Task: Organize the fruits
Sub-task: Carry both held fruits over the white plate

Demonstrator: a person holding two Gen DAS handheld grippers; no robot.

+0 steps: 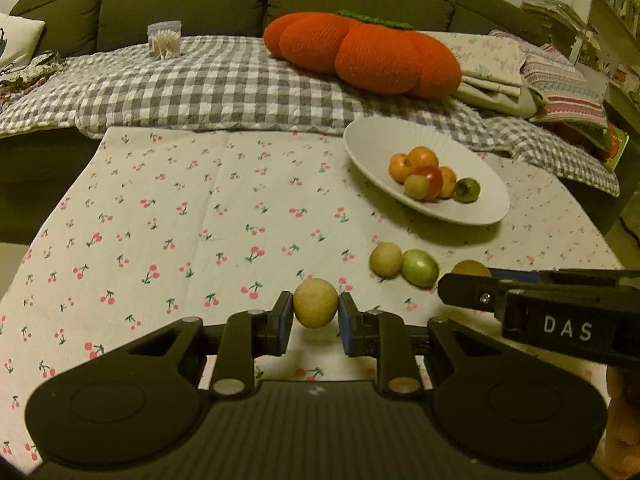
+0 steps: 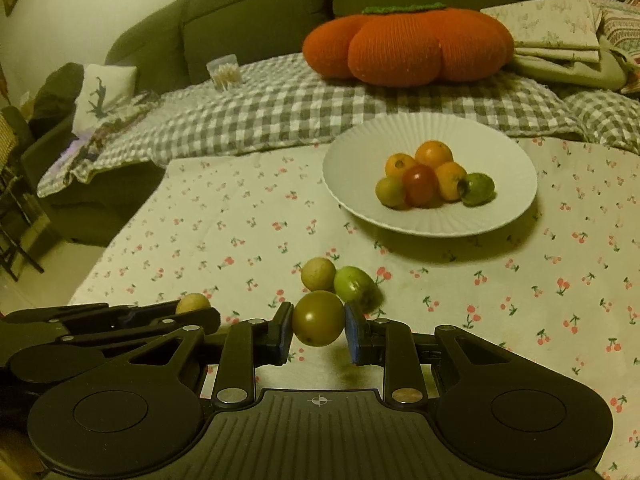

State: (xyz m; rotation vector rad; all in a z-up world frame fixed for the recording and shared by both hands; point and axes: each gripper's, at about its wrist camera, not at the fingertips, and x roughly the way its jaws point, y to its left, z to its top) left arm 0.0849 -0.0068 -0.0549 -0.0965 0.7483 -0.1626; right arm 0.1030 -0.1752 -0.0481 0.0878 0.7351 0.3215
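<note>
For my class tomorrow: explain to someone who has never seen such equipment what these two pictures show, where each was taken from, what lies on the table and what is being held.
No robot here: a person holds a pair of hand-held tongs in each hand, each with a camera looking along its fingers. One picture comes from the left tongs, the other from the right tongs. The left tongs grip a pale yellow fruit; the right tongs grip an olive-green fruit. Both look lifted just above the cherry-print tablecloth. Two more small fruits, a yellowish one and a green one, lie side by side on the cloth. Behind them, a white plate holds six fruits: three orange, one red, one yellowish and one green. An orange pumpkin-shaped cushion sits on the sofa behind.
</note>
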